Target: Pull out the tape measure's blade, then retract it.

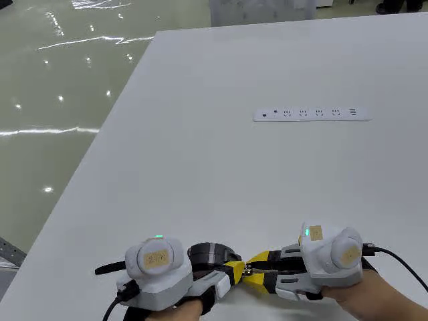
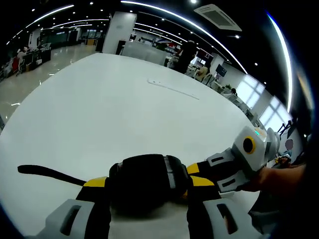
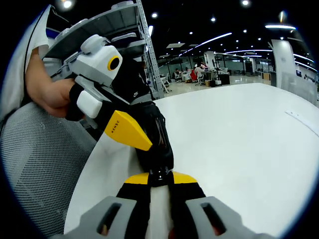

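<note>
Step in hand: start of pull, blade not visibly drawn out. Location: tape measure (image 1: 212, 254) at near edge of table (image 1: 267, 174), case clamped in left gripper (image 2: 147, 185). Right gripper (image 3: 160, 182) narrow, seemingly pinching blade tip (image 3: 160, 174). Next move: steady rightward draw, case braced. Pose: both hands low, jaw tips meeting.

Bright overhead lighting, floor glare, fisheye edges

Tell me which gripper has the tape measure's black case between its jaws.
The left gripper: its yellow-tipped jaws straddle the wide black case of the tape measure, while the right gripper has its jaws nearly together on the small front end.
</note>
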Motion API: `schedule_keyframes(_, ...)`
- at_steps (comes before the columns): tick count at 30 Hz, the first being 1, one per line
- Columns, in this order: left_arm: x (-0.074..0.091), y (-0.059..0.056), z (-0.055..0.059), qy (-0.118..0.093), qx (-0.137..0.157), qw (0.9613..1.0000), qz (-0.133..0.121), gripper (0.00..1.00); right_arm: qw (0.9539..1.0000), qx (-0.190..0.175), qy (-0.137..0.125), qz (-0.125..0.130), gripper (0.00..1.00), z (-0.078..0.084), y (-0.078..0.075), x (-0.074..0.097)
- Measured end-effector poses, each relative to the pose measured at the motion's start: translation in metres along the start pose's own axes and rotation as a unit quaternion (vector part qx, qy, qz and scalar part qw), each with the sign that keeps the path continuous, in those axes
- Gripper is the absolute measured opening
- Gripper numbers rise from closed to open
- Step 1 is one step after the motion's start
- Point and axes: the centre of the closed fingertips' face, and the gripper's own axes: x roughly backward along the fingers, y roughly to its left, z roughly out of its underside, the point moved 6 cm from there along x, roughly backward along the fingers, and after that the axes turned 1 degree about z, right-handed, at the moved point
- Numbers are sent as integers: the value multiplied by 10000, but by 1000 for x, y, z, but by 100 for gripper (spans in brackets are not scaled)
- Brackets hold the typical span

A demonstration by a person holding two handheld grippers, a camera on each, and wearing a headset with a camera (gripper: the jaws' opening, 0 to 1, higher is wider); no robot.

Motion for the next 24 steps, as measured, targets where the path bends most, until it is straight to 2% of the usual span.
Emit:
schedule_keyframes(17, 0, 1, 0, -5, -103, 9999, 42, 59, 10000, 92, 16, 26, 14, 0, 0, 1)
schedule_keyframes(22, 0, 1, 0, 76, -200, 9997, 101, 59, 9999, 143, 30, 53, 15, -2, -1, 4)
schedule_keyframes(24, 1, 0, 1, 140, -387, 9991, 143, 60, 10000, 39, 45, 30, 15, -2, 0, 6)
